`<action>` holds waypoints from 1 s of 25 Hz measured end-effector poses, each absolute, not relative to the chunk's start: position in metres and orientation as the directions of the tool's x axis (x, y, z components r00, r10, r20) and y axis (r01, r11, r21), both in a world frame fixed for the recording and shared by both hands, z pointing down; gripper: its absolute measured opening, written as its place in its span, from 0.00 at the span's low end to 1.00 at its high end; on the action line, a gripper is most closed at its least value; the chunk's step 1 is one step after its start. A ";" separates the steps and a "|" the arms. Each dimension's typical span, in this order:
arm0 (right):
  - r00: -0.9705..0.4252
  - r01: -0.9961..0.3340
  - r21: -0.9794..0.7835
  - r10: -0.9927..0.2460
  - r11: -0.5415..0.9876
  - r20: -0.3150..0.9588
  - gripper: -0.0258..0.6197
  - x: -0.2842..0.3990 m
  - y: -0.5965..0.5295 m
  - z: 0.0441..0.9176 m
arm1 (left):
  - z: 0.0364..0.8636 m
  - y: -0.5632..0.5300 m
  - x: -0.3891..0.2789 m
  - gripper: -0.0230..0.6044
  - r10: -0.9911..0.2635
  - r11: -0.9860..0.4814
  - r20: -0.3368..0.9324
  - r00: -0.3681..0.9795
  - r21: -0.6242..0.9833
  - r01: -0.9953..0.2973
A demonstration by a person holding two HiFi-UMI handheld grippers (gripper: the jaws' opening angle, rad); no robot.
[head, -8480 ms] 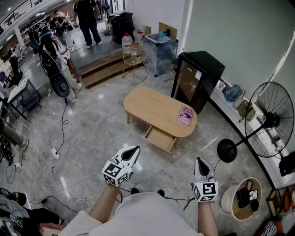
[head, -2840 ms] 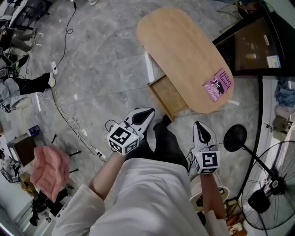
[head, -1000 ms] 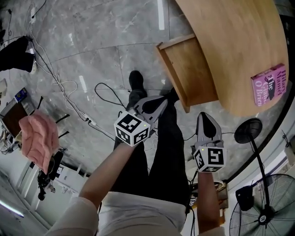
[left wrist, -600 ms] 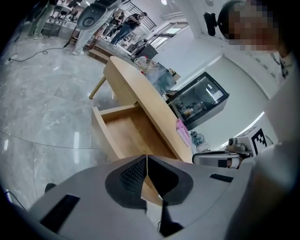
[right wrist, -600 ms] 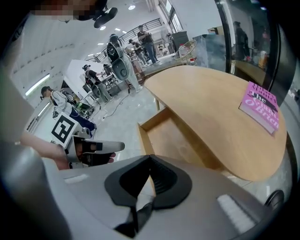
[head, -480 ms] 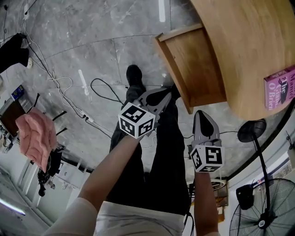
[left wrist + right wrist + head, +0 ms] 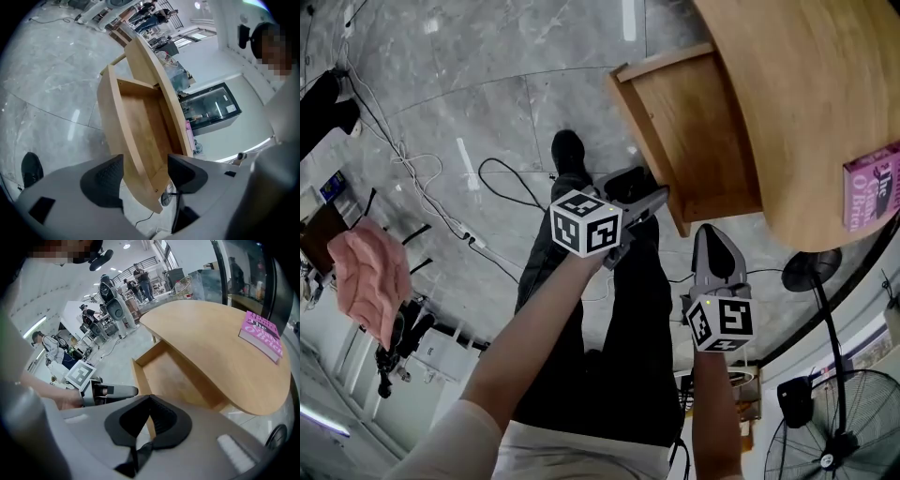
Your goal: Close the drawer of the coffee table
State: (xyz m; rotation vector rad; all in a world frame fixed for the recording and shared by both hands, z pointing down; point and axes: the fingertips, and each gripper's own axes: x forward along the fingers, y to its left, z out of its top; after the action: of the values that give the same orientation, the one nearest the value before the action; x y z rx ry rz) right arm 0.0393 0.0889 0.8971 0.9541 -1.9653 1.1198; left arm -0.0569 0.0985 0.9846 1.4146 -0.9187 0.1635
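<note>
Drawer hasn't budged since a second ago. It's pulled right out from under the wooden coffee table, front panel facing the person's legs. The left gripper has dropped toward the panel's near corner, and its jaws have just been opening. They're apart now, with that corner sitting between them but nothing pinched. The right gripper hangs just beside the drawer's end with its jaws together, holding nothing. If it were me, I'd slide the left one along to the middle of the front panel and push straight in, since shoving at a corner will probably skew it. The pink book on the table is well out of the way.
</note>
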 end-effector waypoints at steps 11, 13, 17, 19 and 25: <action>-0.506 -0.846 -0.414 -0.263 0.335 0.822 0.06 0.045 0.092 0.910 | 1.011 0.069 -0.045 0.67 -0.497 0.339 0.598 0.629 0.801 -0.494; -0.505 -0.848 -0.415 -0.267 0.330 0.821 0.06 0.046 0.091 0.910 | 1.012 0.065 -0.043 0.70 -0.507 0.350 0.597 0.622 0.802 -0.484; -0.504 -0.851 -0.418 -0.273 0.317 0.820 0.06 0.051 0.091 0.912 | 1.011 0.064 -0.043 0.72 -0.520 0.354 0.590 0.618 0.807 -0.473; -0.504 -0.852 -0.419 -0.274 0.314 0.819 0.06 0.053 0.092 0.913 | 1.010 0.064 -0.042 0.73 -0.520 0.354 0.588 0.619 0.808 -0.471; -0.506 -0.854 -0.427 -0.286 0.297 0.814 0.06 0.055 0.094 0.910 | 1.007 0.058 -0.042 0.78 -0.535 0.389 0.586 0.608 0.810 -0.438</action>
State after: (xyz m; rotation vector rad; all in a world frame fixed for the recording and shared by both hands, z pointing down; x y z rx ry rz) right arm 0.0548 0.0942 0.9101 1.0138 -1.9529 1.1893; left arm -0.0419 0.0584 1.0069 1.2252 -0.9804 -0.0765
